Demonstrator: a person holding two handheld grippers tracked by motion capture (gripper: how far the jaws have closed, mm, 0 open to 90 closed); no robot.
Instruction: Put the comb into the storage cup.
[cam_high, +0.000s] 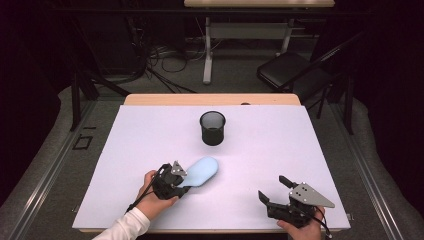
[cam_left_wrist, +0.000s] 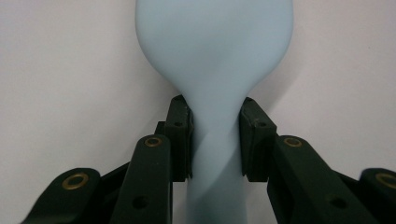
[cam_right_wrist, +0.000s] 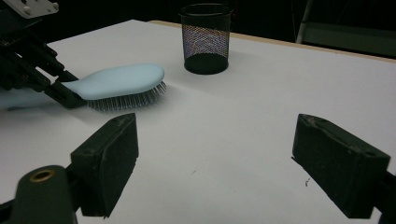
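Observation:
A pale blue hairbrush (cam_high: 201, 170) lies bristles down on the white table (cam_high: 150, 135), its head pointing toward a black mesh cup (cam_high: 212, 128). My left gripper (cam_high: 183, 182) is shut on the brush's handle (cam_left_wrist: 215, 140), one pad on each side of its narrow neck. In the right gripper view the hairbrush (cam_right_wrist: 122, 81) shows short metal bristles resting on the table, and the mesh cup (cam_right_wrist: 205, 38) stands upright behind it. My right gripper (cam_high: 272, 189) is open near the table's front right edge, nothing between its fingers.
The white sheet covers a wooden table (cam_high: 210, 99). Beyond its far edge stand a black folding chair (cam_high: 290, 70), a desk frame (cam_high: 207, 45) and loose cables on the floor.

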